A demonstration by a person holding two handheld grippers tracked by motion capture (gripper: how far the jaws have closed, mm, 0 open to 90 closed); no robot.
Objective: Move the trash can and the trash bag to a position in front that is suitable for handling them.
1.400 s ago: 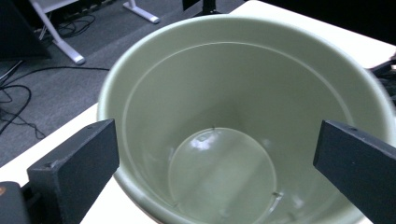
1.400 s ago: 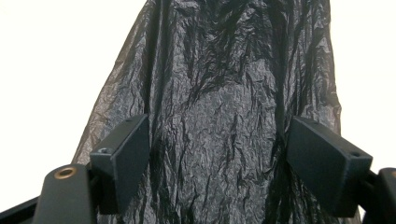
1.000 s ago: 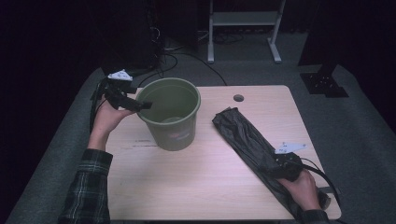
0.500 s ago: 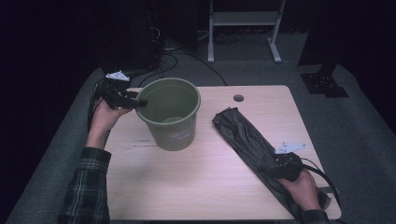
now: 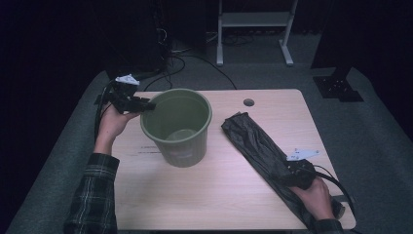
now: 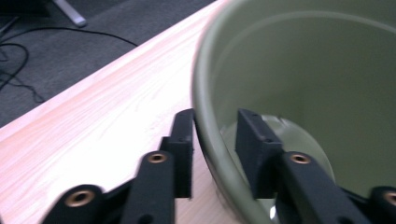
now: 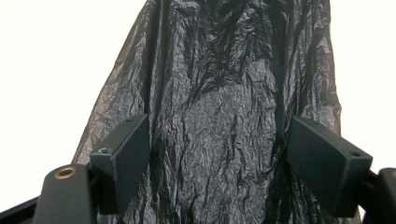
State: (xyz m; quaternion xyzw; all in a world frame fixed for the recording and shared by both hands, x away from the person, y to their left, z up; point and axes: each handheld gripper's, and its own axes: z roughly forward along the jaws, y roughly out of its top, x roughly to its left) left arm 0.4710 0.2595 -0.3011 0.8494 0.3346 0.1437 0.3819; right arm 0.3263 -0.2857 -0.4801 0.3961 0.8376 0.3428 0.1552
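A green plastic bin (image 5: 178, 126) stands upright and empty on the wooden table (image 5: 219, 195). My left gripper (image 5: 146, 105) straddles its left rim, one jaw outside and one inside. In the left gripper view the bin (image 6: 303, 70) wall runs between the jaws of the gripper (image 6: 214, 135), which have just been closing. The outer pad touches the wall and a thin gap shows at the inner pad. A crumpled black plastic bag (image 5: 253, 139) lies flat to the right. My right gripper (image 5: 287, 170) rests at its near end, and the right gripper (image 7: 217, 154) stands open over the bag (image 7: 224, 70).
A round cable hole (image 5: 249, 102) sits near the table's far edge. Grey carpet, cables and a white stand (image 5: 253, 29) lie beyond the table. Bare tabletop (image 6: 93, 121) stretches left of the bin and in front of it.
The left gripper's jaws have narrowed around the bin's rim, and the hand has barely shifted. The right hand, the bag and the bin stay where they were.
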